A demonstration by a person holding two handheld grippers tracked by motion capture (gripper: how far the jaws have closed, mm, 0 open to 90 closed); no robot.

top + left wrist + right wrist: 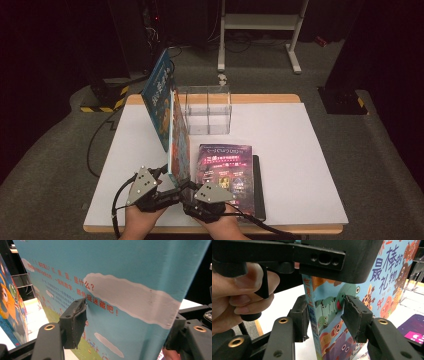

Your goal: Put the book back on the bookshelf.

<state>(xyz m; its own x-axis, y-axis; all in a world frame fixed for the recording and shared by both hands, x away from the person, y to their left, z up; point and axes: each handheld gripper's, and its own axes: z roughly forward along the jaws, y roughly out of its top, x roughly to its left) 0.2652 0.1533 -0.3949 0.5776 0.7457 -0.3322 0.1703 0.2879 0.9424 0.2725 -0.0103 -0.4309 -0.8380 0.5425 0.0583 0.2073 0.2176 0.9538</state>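
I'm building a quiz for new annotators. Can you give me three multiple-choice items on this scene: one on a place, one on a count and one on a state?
1. Where is the clear box?
A. Toward the far edge of the table
B. On top of the purple book
C. On the floor

2. How many upright books are there?
A. One
B. Two
C. Four

3. How does the purple book lie?
A. Standing on edge
B. Open, pages up
C. Flat and closed

Key:
1 A, the high view shows it at the far side, just beyond the standing books.
2 B, a blue one and a second nearer one stand there.
3 C, its cover faces up, on a dark slab.
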